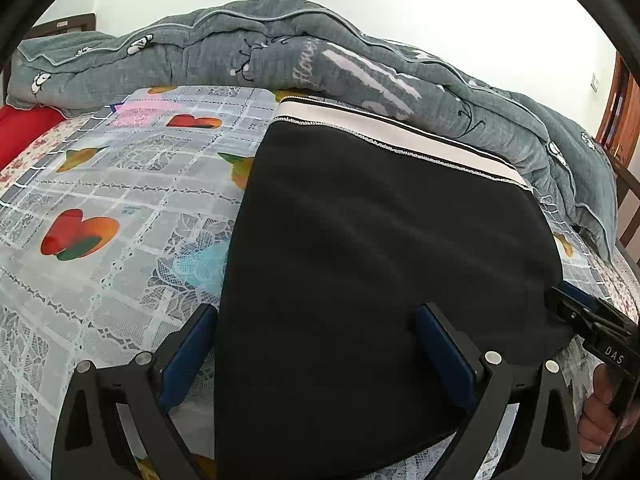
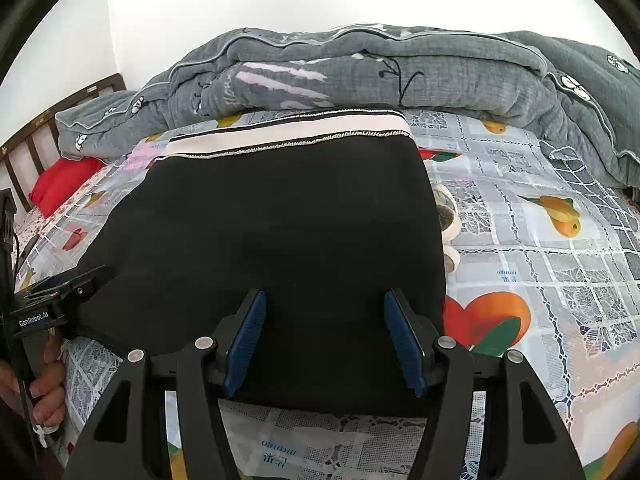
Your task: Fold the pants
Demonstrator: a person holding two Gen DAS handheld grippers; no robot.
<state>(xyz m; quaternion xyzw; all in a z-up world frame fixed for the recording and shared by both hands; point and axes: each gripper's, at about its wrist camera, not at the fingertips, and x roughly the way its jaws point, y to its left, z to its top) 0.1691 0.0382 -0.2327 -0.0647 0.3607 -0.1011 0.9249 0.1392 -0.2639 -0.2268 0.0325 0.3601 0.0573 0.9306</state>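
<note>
Black pants (image 1: 380, 240) lie folded flat on the patterned bedsheet (image 1: 100, 184), their white waistband (image 1: 380, 128) at the far end by the quilt. My left gripper (image 1: 316, 312) is open wide, straddling the pants' near left edge: one finger over the sheet, the other over the black cloth. In the right wrist view the pants (image 2: 272, 220) fill the middle and my right gripper (image 2: 326, 296) hangs open above their near edge, its pads not pressing. Each gripper also shows in the other's view: the right gripper (image 1: 576, 308) at the pants' right corner, the left gripper (image 2: 76, 284) at the left corner.
A rumpled grey quilt (image 2: 400, 68) runs along the far side of the bed. A red pillow (image 2: 60, 184) lies at the far left by the wooden headboard (image 2: 24, 148). Small white objects (image 2: 448, 212) sit against the pants' right edge. A hand (image 2: 44, 384) grips the left gripper's handle.
</note>
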